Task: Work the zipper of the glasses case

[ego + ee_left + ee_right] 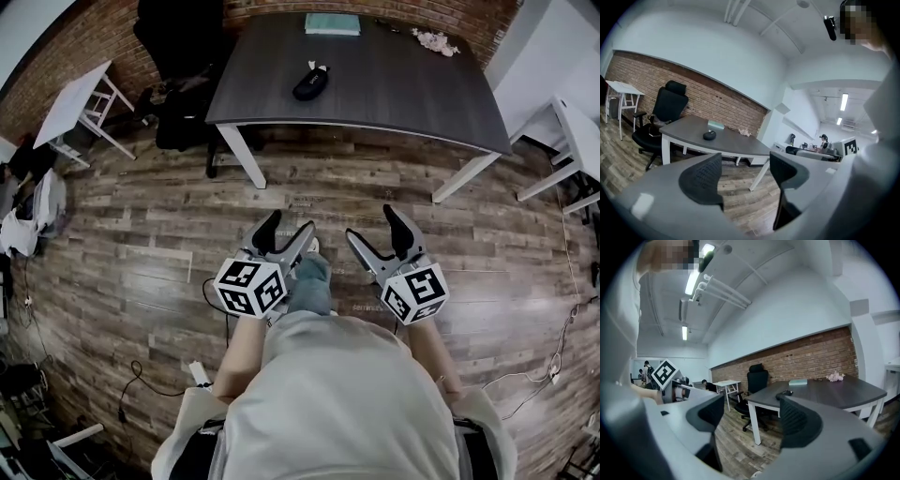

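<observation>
The step in hand looks like the approach. The case (310, 82) lies on the far table (403, 98), toward its left half, well apart from both grippers. The left gripper (289, 225) and right gripper (373, 223) hang near the body over the floor (141, 234), each with its jaws spread wide and nothing between them.

It would be best to come up square to the table, pin the case body with one gripper and save the other for the pull tab (too small to make out from here).

The case is a dark, rounded pod that looks soft and is likely to slide on the smooth grey tabletop. The jaw pads are black with a fine mesh texture. The floor is wood plank.
</observation>
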A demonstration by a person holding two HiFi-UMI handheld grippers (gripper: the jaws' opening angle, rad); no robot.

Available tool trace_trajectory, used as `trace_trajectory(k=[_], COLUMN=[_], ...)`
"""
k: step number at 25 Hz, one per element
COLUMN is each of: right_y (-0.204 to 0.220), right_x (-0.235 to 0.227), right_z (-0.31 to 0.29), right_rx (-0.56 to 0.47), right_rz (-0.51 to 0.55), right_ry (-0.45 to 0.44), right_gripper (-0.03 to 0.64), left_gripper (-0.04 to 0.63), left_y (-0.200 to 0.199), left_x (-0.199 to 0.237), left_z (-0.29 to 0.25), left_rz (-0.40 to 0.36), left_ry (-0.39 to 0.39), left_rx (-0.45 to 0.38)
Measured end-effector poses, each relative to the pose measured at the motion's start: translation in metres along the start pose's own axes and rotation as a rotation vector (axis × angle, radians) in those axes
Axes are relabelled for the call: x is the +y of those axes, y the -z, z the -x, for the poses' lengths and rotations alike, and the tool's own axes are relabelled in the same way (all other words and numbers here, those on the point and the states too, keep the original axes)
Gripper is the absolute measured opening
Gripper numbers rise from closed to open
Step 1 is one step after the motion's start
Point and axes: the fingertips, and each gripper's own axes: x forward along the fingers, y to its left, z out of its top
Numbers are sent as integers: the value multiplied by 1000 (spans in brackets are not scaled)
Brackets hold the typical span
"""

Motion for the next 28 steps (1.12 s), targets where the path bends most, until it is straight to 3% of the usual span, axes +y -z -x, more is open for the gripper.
trace_trajectory(k=[4, 18, 28], right_y=[-7, -53, -52], right_x=[-31, -120, -164], right_z=[-33, -195, -276], right_rx=[-26, -13, -11], right_rz=[0, -14, -51], right_ry=[37, 87, 130], right_gripper=[377, 388, 387], left_gripper=[342, 342, 342], left_y=[-14, -109, -131], left_x=[20, 135, 206], left_z=[-33, -165, -242], left_rz=[-22, -33, -29], left_ry=[21, 99, 133], left_rx=[-6, 32, 123])
